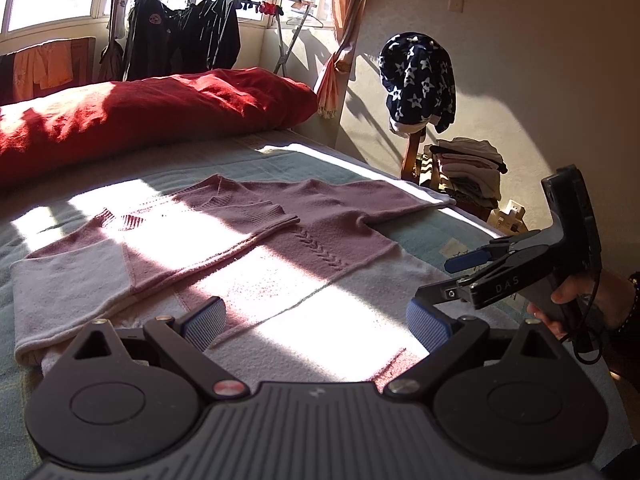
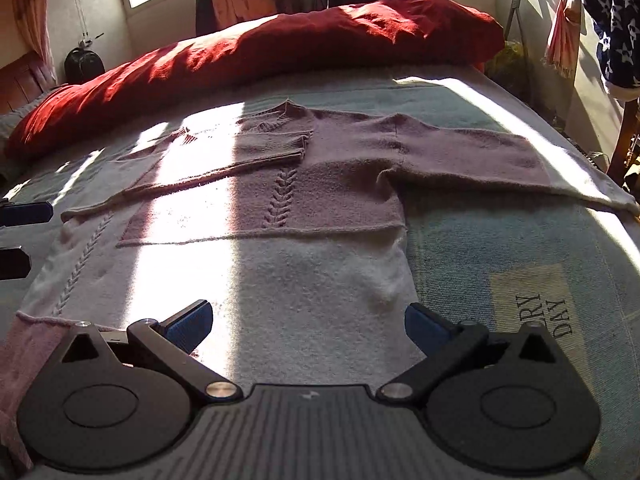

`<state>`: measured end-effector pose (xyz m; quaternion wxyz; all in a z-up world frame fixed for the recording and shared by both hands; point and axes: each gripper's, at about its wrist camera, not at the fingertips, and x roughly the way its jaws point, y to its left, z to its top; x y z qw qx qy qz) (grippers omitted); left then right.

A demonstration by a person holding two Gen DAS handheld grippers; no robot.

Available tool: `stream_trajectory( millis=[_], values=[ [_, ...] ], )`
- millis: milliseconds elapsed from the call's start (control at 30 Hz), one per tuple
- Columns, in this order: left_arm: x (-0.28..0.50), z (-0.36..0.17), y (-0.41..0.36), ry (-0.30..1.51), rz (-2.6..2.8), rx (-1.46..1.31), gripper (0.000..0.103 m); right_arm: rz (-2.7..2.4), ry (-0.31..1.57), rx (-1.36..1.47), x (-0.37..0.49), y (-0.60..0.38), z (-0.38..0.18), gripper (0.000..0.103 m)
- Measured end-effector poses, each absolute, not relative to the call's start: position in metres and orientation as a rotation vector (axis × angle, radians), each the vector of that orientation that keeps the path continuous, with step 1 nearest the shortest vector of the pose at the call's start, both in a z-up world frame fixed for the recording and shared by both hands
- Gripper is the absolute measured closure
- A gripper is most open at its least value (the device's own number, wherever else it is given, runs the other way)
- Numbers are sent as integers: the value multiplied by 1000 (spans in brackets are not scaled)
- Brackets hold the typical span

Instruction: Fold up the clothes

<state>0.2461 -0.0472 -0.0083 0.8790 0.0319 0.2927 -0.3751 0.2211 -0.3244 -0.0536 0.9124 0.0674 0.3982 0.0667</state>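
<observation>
A pink and white knit sweater (image 1: 312, 232) lies flat on the bed, also in the right wrist view (image 2: 320, 200). Its left sleeve is folded across the chest; its right sleeve (image 2: 500, 160) stretches out to the bed's right edge. My left gripper (image 1: 316, 320) is open and empty just above the white hem. My right gripper (image 2: 308, 320) is open and empty over the hem too. It shows in the left wrist view (image 1: 460, 276) at the right, held by a hand, with its fingers apart. The left gripper's fingertips (image 2: 28, 212) show at the left edge of the right wrist view.
The bed has a pale green cover (image 2: 500, 260). A long red pillow (image 1: 152, 116) lies at the far side. Beyond the bed's right edge stands a chair with a star-patterned garment (image 1: 418, 80) and a stack of folded clothes (image 1: 468, 168). A clothes rack (image 1: 184, 36) stands by the window.
</observation>
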Motion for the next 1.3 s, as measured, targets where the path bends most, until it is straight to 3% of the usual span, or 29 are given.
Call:
stream_trajectory(
  millis=[333,500,633,833,1100,1300],
  values=[
    [257,-20,-49,653,-758,67,6,182,841,283,238,-340,-86,0],
    [257,-20,-48,654,-754,71,6,213,866,110,233,-323,-87,0],
    [257,-18,-46,647,-750,69,6,185,942,36,244,-309,-74,0],
    [259,-12,-37,627,-738,47,6,215,851,-31,299,-301,-34,0],
    [270,-13,-27,631,-700,24,6,239,877,208,395,-331,-57,0],
    [275,-17,-26,649,-688,19,6,195,891,297,391,-360,-77,0]
  ],
)
